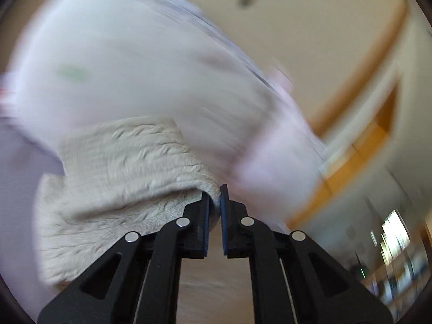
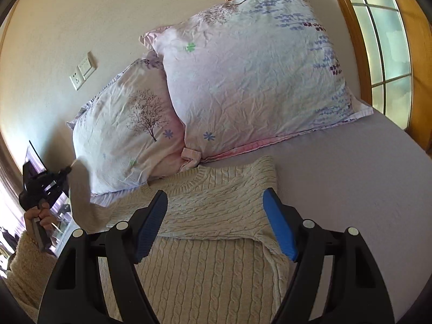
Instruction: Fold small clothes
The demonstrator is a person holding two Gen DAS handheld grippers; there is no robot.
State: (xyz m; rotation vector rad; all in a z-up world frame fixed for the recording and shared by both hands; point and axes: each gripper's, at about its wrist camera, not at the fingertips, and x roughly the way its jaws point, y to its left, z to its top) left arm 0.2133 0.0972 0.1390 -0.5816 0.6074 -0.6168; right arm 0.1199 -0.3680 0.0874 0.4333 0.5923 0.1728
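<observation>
A cream cable-knit sweater (image 2: 205,243) lies on the lilac bed sheet (image 2: 351,189), its right side folded in over the body. My right gripper (image 2: 216,210) is open and empty, hovering just above the folded part. My left gripper (image 1: 215,197) is shut on a sleeve of the sweater (image 1: 121,167) and holds it lifted; that view is motion-blurred. In the right wrist view the left gripper (image 2: 40,186) shows at the far left, with the raised sleeve (image 2: 79,194) hanging from it.
Two floral pillows (image 2: 243,75) (image 2: 127,135) lean against the wall just behind the sweater's collar. A wooden-framed window (image 2: 383,40) is at the right. Wall sockets (image 2: 82,71) sit above the pillows. The person's fleece-sleeved arm (image 2: 24,264) is at the left.
</observation>
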